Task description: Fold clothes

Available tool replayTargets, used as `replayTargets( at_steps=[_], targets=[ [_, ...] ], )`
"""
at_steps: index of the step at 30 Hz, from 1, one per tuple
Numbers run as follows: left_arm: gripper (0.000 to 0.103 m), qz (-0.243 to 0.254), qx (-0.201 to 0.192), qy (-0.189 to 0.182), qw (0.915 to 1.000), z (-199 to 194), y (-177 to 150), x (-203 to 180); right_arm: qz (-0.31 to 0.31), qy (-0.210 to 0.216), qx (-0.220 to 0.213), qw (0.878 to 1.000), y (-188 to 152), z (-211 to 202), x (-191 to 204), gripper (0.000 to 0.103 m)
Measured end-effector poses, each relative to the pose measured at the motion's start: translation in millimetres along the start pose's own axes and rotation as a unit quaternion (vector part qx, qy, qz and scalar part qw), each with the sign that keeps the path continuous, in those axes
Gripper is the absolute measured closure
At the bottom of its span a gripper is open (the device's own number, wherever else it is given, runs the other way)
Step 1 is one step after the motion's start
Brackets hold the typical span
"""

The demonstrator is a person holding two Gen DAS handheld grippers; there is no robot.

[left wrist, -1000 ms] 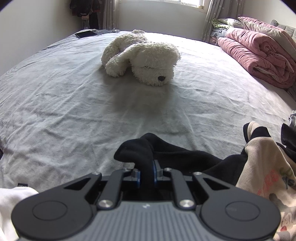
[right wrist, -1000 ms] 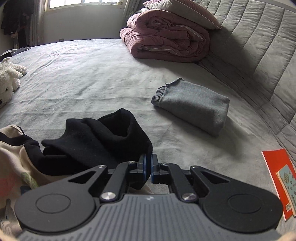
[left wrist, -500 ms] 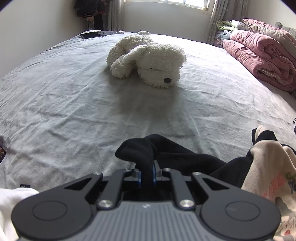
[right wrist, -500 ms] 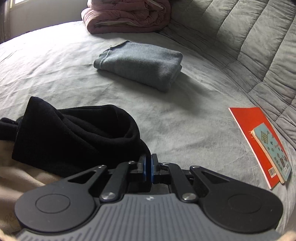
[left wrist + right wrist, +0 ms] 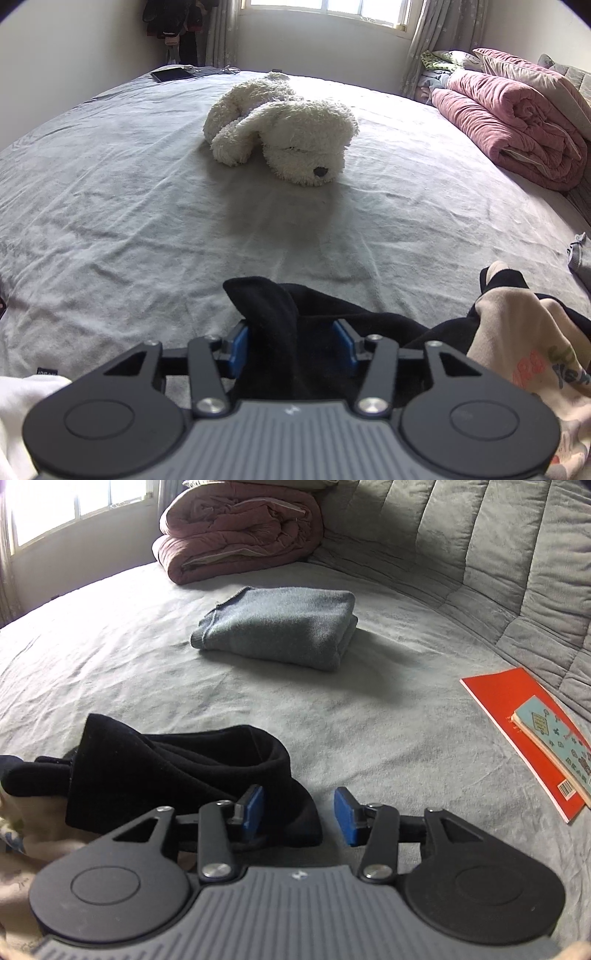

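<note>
Fingers of the left gripper (image 5: pixel 291 345) and right gripper (image 5: pixel 298 816), clamped on the black garment (image 5: pixel 177 768) 1 second ago, are opening and no longer press it, so it lies released on the bed (image 5: pixel 147 221), suggesting this fold is laid down.

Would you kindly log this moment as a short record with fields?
surface: bed
garment: black cloth bunched on cream printed garment
left gripper: jaws opening, black cloth between the pads
right gripper: jaws opening, cloth edge beside the left pad, right pad clear
folded already: grey sweater
nearby: plush dog, pink quilt, red book
</note>
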State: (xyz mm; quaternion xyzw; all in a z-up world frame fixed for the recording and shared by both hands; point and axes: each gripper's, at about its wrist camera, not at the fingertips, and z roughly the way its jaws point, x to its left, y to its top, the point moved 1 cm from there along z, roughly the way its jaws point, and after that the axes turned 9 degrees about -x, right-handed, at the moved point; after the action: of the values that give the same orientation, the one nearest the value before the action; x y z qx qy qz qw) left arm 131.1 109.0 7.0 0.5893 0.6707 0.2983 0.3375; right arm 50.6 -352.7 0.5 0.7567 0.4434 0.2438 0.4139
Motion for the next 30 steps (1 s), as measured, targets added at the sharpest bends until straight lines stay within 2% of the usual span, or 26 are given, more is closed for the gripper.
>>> replayTargets(
  at_steps=[11, 14, 16, 19, 22, 25, 30],
  targets=[
    [0.042, 0.037, -0.025, -0.045, 0.998, -27, -20, -26, -0.024, 0.105, -0.021, 0.994, -1, -31, 38, 0.045],
    [0.042, 0.04, -0.027, -0.073, 0.9962, -37, -27, -32, -0.061, 0.134, -0.02, 0.989, -10, -40, 58, 0.045],
    [0.042, 0.034, -0.015, -0.103, 0.994, -38, -32, -37, -0.077, 0.157, -0.015, 0.984, -16, -45, 71, 0.045],
    [0.042, 0.042, -0.023, -0.107, 0.9931, -36, -35, -44, -0.101, 0.188, -0.011, 0.977, -25, -50, 91, 0.045],
    [0.042, 0.058, -0.052, -0.076, 0.9941, -30, -28, -46, -0.126, 0.202, -0.022, 0.971, -27, -55, 107, 0.045],
    [0.042, 0.059, -0.067, -0.065, 0.9938, -18, -17, -38, -0.138, 0.211, -0.046, 0.967, -15, -54, 114, 0.045],
    [0.042, 0.109, -0.046, -0.101, 0.9878, 15, -3, -38, -0.145, 0.225, -0.063, 0.961, 11, -32, 124, 0.045]
  ],
)
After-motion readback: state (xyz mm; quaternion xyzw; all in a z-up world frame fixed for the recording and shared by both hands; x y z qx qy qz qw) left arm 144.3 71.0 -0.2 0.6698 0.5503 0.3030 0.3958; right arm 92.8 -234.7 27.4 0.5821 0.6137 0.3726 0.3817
